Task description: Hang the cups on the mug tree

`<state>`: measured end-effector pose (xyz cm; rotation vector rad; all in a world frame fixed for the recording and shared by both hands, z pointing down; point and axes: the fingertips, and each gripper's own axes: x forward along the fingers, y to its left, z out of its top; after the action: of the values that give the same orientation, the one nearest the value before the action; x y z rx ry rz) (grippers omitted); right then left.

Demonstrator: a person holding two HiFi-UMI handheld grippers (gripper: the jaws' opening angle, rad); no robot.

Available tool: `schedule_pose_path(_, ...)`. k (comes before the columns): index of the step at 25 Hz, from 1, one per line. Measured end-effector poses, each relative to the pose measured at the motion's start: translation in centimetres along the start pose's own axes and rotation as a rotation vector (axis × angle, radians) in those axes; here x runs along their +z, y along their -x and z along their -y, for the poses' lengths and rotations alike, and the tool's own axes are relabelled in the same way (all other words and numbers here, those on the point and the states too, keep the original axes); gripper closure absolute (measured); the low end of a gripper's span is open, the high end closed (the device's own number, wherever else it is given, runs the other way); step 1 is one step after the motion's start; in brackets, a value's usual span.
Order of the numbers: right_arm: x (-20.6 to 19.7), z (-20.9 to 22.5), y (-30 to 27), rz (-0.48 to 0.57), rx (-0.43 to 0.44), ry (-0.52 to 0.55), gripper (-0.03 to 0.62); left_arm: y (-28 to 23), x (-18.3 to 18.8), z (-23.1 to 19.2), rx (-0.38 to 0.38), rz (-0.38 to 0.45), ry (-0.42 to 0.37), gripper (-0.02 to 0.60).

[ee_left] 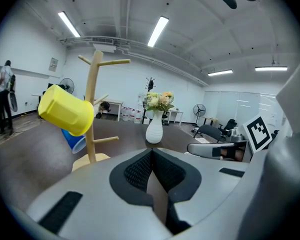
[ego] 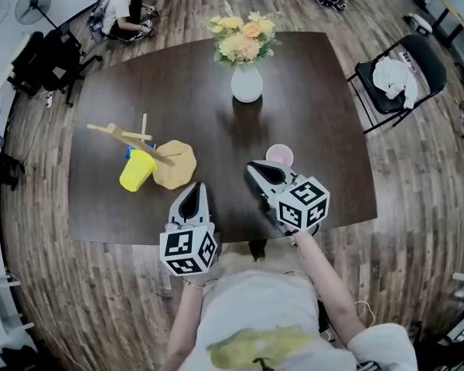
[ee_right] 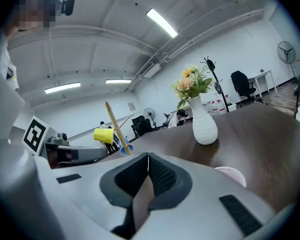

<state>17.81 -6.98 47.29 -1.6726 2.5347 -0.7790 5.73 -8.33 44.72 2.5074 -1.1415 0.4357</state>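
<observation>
Head view: note left gripper [ego: 193, 188] and right gripper [ego: 256, 168], jaws of both pressed together, holding nothing. Locate pink cup [ego: 279, 155] on table [ego: 317, 114], just beside right gripper at 1 o'clock; yellow cup [ego: 137, 170] and blue cup [ego: 130, 152] already on mug tree [ego: 122, 137] at 10 o'clock. Open jaws before approach; otherwise expect closed tips to shove or topple pink cup.

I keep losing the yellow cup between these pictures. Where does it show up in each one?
Head view: the yellow cup is left of centre, hanging on the mug tree.
Left gripper view: the cup is large, at upper left, on the tree.
Right gripper view: the cup is small, left of centre.
Shared landmark: the white vase of flowers, to the cup's right in every view.
</observation>
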Motion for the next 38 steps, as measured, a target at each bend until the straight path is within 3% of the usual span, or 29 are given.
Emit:
schedule_pose_path(16,-1.4,7.1,6.2,-0.124,0.055,0.142,0.566,-2.5,-2.2,8.6,0.127,0.012,0.104,0.566)
schedule_pose_path(20,-2.2,8.3,6.5,-0.148,0.052,0.159,0.448,-3.0,-2.9,9.6,0.147,0.007,0.122,0.566)
schedule_pose_path(23,-3.2,8.6,6.1,-0.165,0.071,0.182,0.406,-3.2,-3.5,10.0,0.154,-0.007,0.133,0.566)
schedule_pose_path(26,-3.9,9.0,5.4,-0.161,0.060,0.214,0.290,-3.4,-4.0,10.0,0.163,-0.023,0.144,0.566)
schedule_pose_path(30,-4.8,9.3,4.0,-0.162,0.066,0.251,0.244,-3.4,-4.5,9.7,0.175,-0.048,0.148,0.566)
schedule_pose_path(38,-7.0,10.0,1.2,-0.225,0.075,0.320,0.230,-2.9,-5.4,8.3,0.220,-0.068,0.177,0.566)
